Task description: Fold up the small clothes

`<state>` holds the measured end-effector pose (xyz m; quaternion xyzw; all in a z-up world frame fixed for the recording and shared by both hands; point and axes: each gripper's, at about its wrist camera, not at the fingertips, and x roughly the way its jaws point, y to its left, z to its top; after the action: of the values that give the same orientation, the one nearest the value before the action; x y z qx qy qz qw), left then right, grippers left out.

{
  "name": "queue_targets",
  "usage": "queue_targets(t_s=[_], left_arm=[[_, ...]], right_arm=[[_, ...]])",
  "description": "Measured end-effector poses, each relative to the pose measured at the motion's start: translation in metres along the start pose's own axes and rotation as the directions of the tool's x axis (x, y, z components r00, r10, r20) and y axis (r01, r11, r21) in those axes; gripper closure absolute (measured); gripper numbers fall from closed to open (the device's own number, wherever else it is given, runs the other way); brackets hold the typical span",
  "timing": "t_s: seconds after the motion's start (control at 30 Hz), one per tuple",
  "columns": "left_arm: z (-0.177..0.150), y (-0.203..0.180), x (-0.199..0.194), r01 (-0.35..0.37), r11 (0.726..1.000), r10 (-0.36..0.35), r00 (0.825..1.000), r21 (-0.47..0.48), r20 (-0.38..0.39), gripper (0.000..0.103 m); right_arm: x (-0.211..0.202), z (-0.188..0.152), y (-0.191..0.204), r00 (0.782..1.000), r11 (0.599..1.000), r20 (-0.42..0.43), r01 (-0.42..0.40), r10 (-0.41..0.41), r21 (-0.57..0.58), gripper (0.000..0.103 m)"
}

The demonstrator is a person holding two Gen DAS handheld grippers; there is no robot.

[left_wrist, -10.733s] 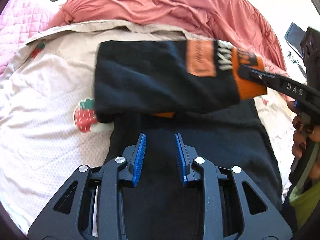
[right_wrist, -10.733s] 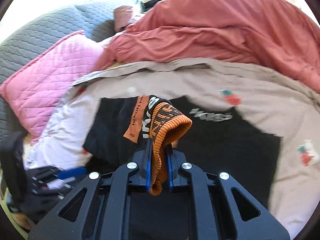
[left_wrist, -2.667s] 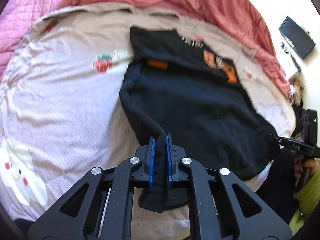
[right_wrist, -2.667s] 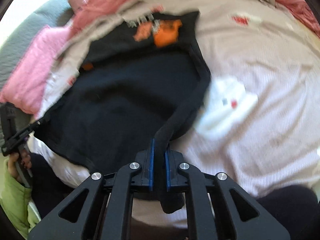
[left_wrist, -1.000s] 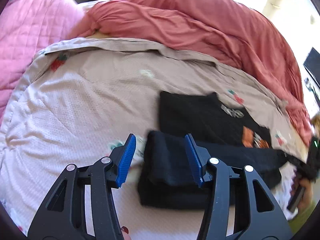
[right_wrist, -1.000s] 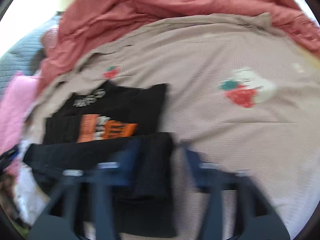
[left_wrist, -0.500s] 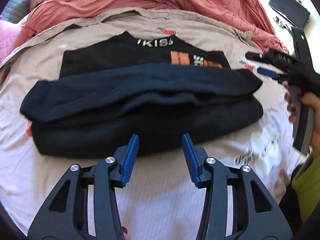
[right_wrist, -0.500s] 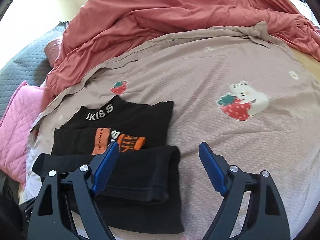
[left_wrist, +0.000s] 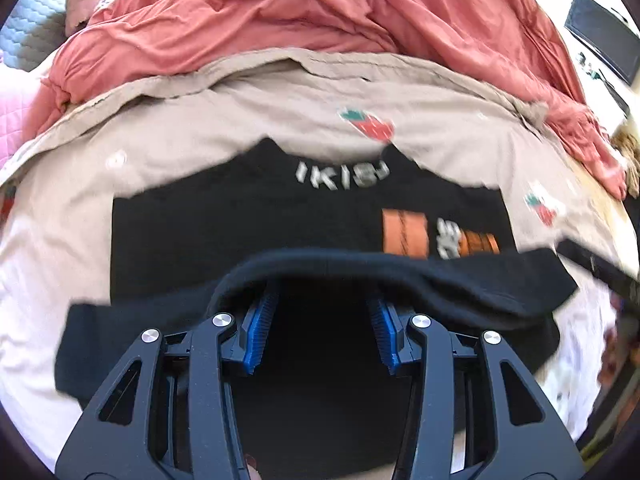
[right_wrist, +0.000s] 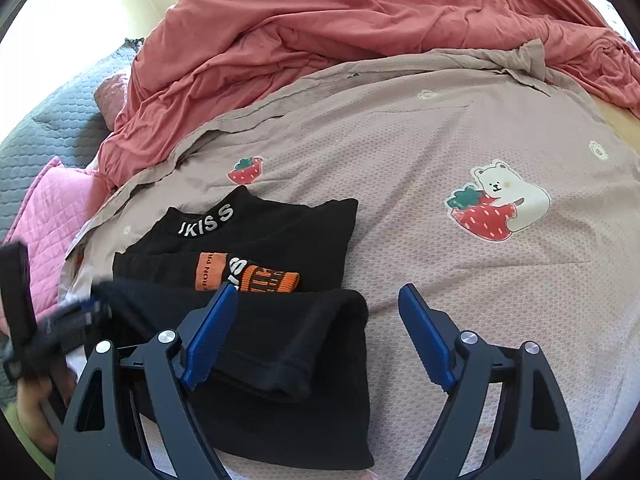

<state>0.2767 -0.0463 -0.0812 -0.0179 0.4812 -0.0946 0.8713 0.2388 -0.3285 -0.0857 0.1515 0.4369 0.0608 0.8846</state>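
While the black sweater [right_wrist: 256, 344] lies on the beige bedspread [right_wrist: 460, 288], it is already folded into a low, layered bundle: the hem half is doubled up over the body, and its rounded fold edge runs across the garment from about nine o'clock to three o'clock in the left wrist view. In the right wrist view the bundle fills the lower left, from roughly seven to ten o'clock of the picture centre. Above the fold, the collar shows white block letters; they read "JKISS" or close to it in the right wrist view, and the same letters are smeared by motion in the left wrist view. Just below the collar lies an orange cuff [right_wrist: 266, 278] with a ribbed end, an orange patch carrying small dark print that seems to read "RON PR", and some white lettering too small to read.

The left gripper [left_wrist: 320, 316] has its blue pads parted a moderate way, tips tucked under the raised fold edge of the black knit; I cannot tell whether the pads press on cloth. Its jaws have just been closing a little. The right gripper [right_wrist: 316, 320] stands spread wide over the bundle's right end at about five o'clock, gripping nothing. Behind, at twelve o'clock, a coral duvet [right_wrist: 360, 20] is heaped, and a pink quilted pillow [right_wrist: 44, 208] sits at nine o'clock.
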Motion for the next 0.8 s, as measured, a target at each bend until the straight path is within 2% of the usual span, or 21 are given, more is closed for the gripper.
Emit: queue_targets(t_s=[0.13,0.2,0.27,0.33,0.43,0.6,0.7,0.8], left_arm=[[0.022,0.022,0.008,-0.025,0.998,0.025,1.000,-0.062,0.002,0.064],[0.029,0.036,0.002,-0.015,0.994,0.018,0.999,-0.104,0.028,0.064],[0.029,0.046,-0.010,-0.019,0.994,0.026,0.997,-0.105,0.072,0.060],[0.021,0.058,-0.021,-0.014,0.994,0.025,0.995,-0.106,0.102,0.058],[0.003,0.086,-0.031,-0.034,0.987,0.053,0.991,-0.155,0.119,0.058],[-0.026,0.134,-0.042,-0.010,0.966,0.048,0.989,-0.258,0.142,0.058],[-0.031,0.149,-0.038,-0.016,0.964,0.049,0.992,-0.267,0.118,0.058],[-0.032,0.152,-0.038,-0.024,0.971,0.053,0.992,-0.237,0.113,0.052]], right_arm=[[0.000,0.001,-0.004,1.000,1.000,0.004,0.013,-0.013,0.000,0.019],[-0.001,0.001,-0.006,1.000,1.000,0.016,0.021,-0.021,0.001,0.018],[-0.002,0.002,-0.005,0.999,0.999,0.030,0.040,-0.039,-0.025,0.017],[-0.003,0.003,-0.003,0.997,0.995,0.039,0.070,-0.068,-0.067,0.016],[-0.008,0.005,-0.003,0.994,0.991,0.072,0.087,-0.079,-0.102,0.016],[-0.035,0.014,-0.005,0.980,0.991,0.200,0.028,-0.001,-0.128,0.007],[-0.028,0.014,0.000,0.989,0.980,0.151,0.029,0.001,-0.195,0.006],[-0.005,0.006,0.013,0.994,0.947,0.080,0.091,-0.070,-0.307,0.006]])
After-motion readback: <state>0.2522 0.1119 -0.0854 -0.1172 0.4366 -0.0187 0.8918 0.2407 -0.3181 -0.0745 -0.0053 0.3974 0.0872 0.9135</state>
